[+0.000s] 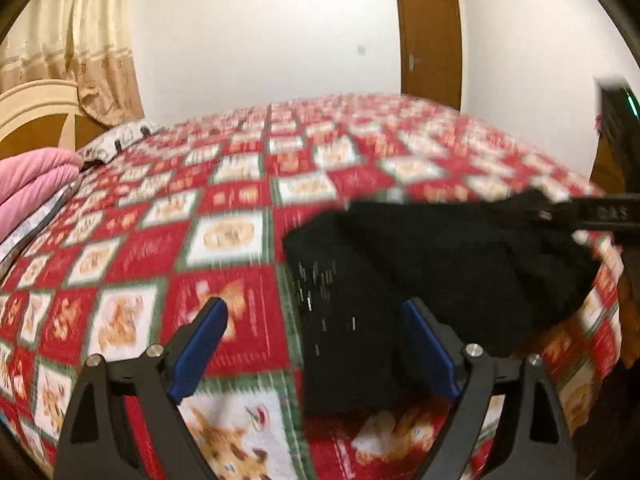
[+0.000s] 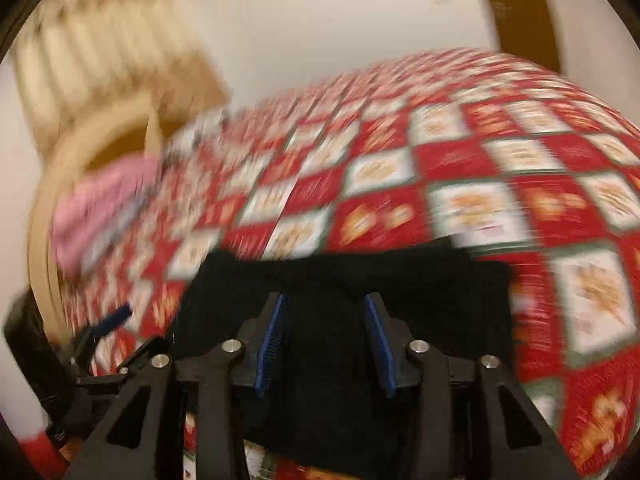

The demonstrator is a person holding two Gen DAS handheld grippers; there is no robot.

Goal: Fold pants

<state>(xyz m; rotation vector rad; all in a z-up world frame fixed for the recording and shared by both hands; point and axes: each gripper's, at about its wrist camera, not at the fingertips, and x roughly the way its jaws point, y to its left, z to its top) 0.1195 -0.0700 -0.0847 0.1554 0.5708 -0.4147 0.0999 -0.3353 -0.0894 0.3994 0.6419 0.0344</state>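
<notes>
Left wrist view: the left gripper (image 1: pixel 316 316) fills the lower frame with its blue-padded jaws spread wide and nothing pinched between them; the right-hand pad stands over the near edge of the black pants (image 1: pixel 420 272), whether it touches the cloth cannot be told. The pants lie folded in a dark heap in the centre-right of the frame on the red, white and green patchwork bedspread (image 1: pixel 168 248). Only this view shows clearly the brown door (image 1: pixel 430 40) at upper right, the cream curtain (image 1: pixel 80 40) at upper left, a pink quilt (image 1: pixel 32 184) at the left edge, and a black part of the other tool, probably the right gripper (image 1: pixel 600 216), reaching in from the right edge beside the pants.

Right wrist view, heavily blurred: the right gripper (image 2: pixel 326 308) occupies the lower centre, its jaws partly apart and empty, poised above the pants (image 2: pixel 440 292), which span the lower middle of the frame. This view alone shows the curved cream headboard (image 2: pixel 44 216) at left, and the left gripper (image 2: pixel 108 324) at lower left.
</notes>
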